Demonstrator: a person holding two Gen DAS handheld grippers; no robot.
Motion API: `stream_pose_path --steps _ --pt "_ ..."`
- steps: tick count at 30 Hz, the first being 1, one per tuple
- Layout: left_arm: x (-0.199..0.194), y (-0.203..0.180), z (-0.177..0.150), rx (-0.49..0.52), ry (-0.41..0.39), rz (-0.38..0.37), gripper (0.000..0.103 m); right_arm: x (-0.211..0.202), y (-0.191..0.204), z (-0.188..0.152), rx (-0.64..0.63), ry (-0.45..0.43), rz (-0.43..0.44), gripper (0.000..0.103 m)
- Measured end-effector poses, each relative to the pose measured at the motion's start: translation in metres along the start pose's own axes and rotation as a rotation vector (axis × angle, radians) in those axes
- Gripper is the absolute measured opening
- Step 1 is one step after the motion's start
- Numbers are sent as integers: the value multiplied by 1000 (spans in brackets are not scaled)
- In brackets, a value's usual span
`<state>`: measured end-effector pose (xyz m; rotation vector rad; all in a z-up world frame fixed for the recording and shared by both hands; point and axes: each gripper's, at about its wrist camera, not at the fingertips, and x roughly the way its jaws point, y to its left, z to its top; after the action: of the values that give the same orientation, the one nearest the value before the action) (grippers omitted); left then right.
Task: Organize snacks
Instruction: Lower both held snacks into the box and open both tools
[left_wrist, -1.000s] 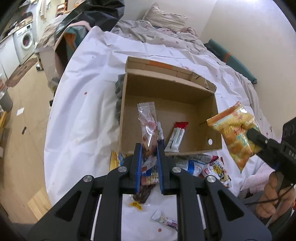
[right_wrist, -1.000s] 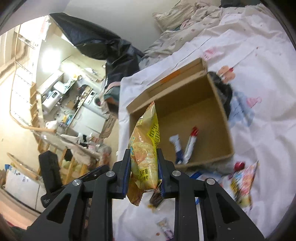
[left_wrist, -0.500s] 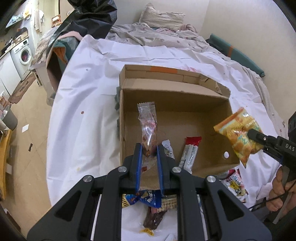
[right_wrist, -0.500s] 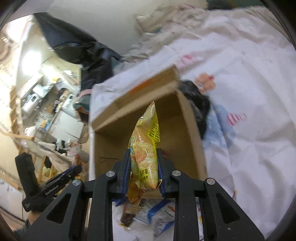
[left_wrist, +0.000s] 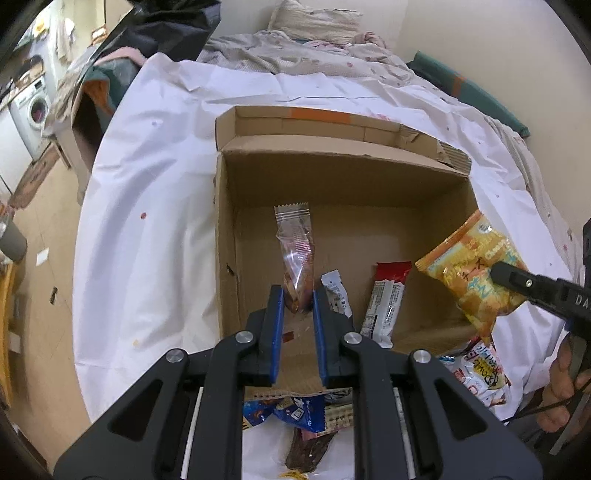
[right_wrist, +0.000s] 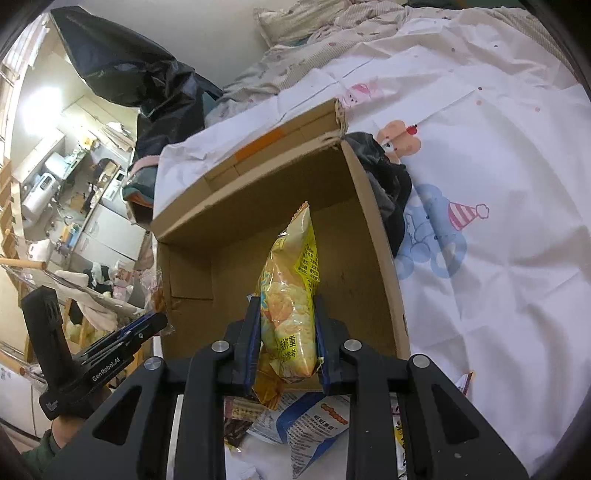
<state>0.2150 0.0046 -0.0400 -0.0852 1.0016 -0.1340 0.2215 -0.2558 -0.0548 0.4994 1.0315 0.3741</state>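
**Both grippers loaded over the box**

Over the open brown cardboard box (left_wrist: 343, 192) on the white bedsheet (left_wrist: 155, 206), the left gripper (left_wrist: 298, 295) is pinched on the lower end of a clear plastic snack packet w/ reddish-brown contents (left_wrist: 295, 247); packet stands upright above the box floor, near the left wall. Right gripper (right_wrist: 284, 306) is clamped on a yellow-orange crinkly chip bag (right_wrist: 291, 288), held upright just over the box's near-right edge; in the left view the same bag (left_wrist: 472, 273) hangs at the box's right wall.

Inside the box: a red-and-white wrapped bar (left_wrist: 388, 299) and a small grey-white sachet (left_wrist: 336, 291), lying side by side on the floor, just right of the left gripper's fingers.

Outside, against the near wall: loose heap of packets, incl. a blue-and-white snack bag (right_wrist: 314, 417) and a dark brown wrapped bar (left_wrist: 308, 448). Black cloth bundle (right_wrist: 384, 184) sits against the box's right side. Washing machine (left_wrist: 35, 110) far left on the floor.
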Motion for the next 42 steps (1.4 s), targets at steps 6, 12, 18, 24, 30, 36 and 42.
stream_pose_path --steps 6,12,18,24,30,36,42 --pt "-4 3 -3 -20 -20 14 13 4 4 -3 -14 12 -19 26" --pt "0 -2 -6 2 -13 27 13 6 5 -5 -18 25 -16 28" --pt "-2 -4 -7 3 -15 10 25 10 13 -7 -40 45 5 30" --pt "-11 -4 -9 -8 -54 17 75 11 18 -8 -60 35 -21 70" --pt "-13 -5 -10 -6 -58 17 79 8 16 -7 -77 4 -52 83" --pt "-13 -5 -12 -11 -51 17 79 8 14 -5 -71 4 -48 83" --pt "-14 -4 -14 -12 -45 18 79 8 15 -5 -74 5 -47 83"
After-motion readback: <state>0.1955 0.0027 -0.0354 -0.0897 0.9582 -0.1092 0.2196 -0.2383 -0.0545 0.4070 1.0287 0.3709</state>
